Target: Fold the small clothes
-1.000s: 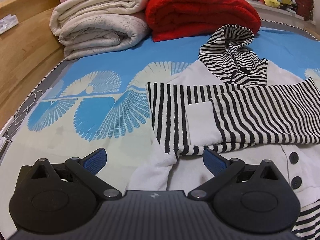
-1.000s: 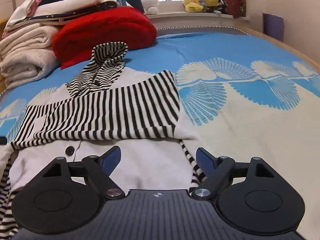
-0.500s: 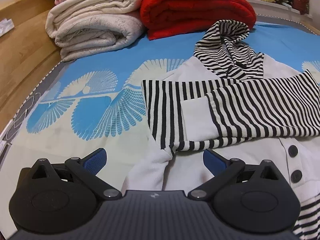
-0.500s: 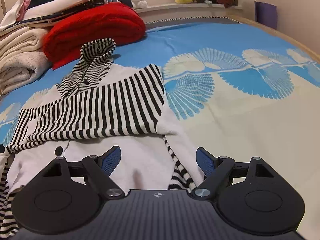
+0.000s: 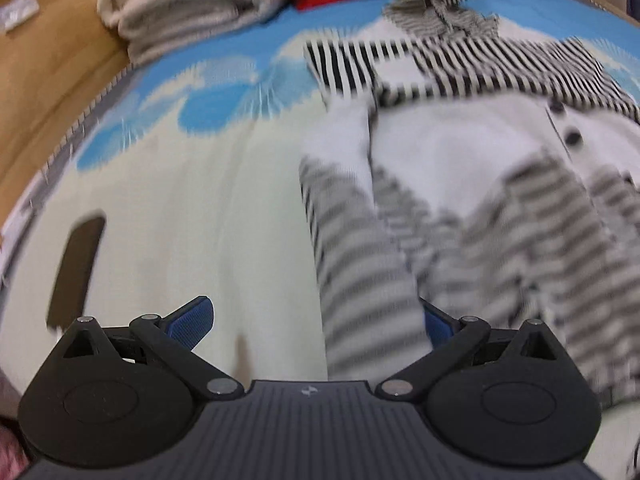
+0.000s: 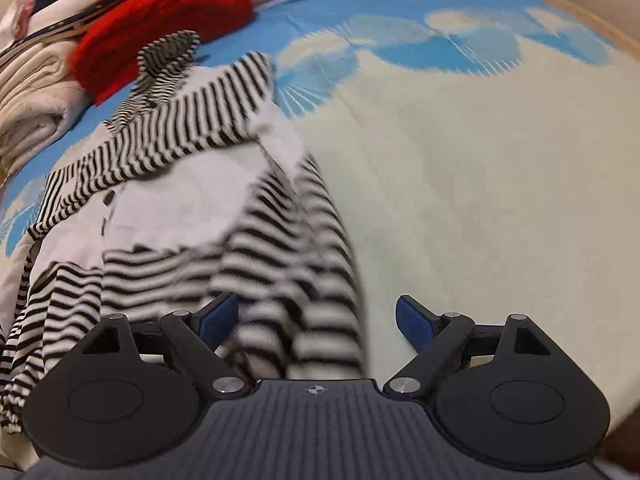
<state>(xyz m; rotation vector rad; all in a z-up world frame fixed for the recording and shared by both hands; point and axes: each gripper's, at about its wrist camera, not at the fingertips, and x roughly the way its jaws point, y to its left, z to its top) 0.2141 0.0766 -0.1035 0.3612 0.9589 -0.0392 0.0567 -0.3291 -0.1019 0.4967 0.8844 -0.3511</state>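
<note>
Striped hooded jacket [image 5: 448, 148], one, lies flat; left tongs [image 5: 316, 320] and right tongs [image 6: 316, 316] gape.

One striped hoodie [image 5: 452, 152], one red quilt [image 6: 160, 28], what looks like two cream blankets [image 5: 192, 8] though blurred, two grippers [image 5: 316, 320] [image 6: 316, 316], one patterned sheet [image 6: 480, 160].
</note>
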